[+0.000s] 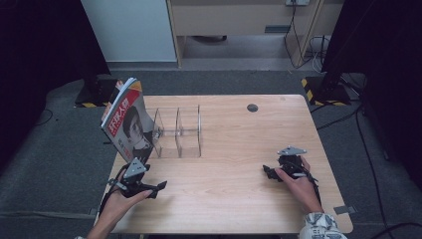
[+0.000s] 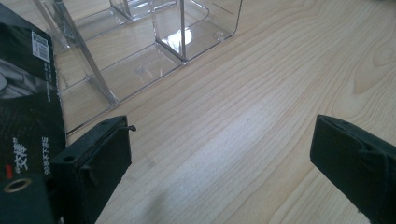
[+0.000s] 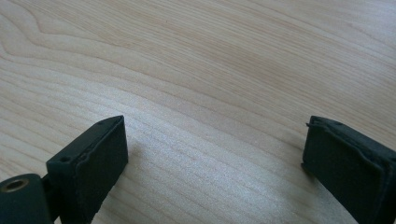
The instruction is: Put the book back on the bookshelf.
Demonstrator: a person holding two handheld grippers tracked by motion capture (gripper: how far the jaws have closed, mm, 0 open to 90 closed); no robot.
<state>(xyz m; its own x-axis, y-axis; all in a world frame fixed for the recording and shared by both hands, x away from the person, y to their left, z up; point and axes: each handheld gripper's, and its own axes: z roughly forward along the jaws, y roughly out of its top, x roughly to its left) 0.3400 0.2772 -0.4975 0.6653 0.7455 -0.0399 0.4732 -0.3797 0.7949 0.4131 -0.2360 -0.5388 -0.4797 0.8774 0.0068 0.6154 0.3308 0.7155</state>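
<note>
A magazine with a face on its cover leans tilted at the left end of a clear acrylic rack on the wooden table. My left gripper sits low at the table's front left, just in front of the magazine. It is open, with bare wood between its jaws. The left gripper view has that open gripper, the magazine's dark back cover at the left and the rack ahead. My right gripper rests at the table's right side. It is open over bare wood.
A small dark round grommet sits near the table's far edge. Beyond the table are a white cabinet, black stands with striped bases and cables on the grey carpet. Bare wood lies between the two grippers.
</note>
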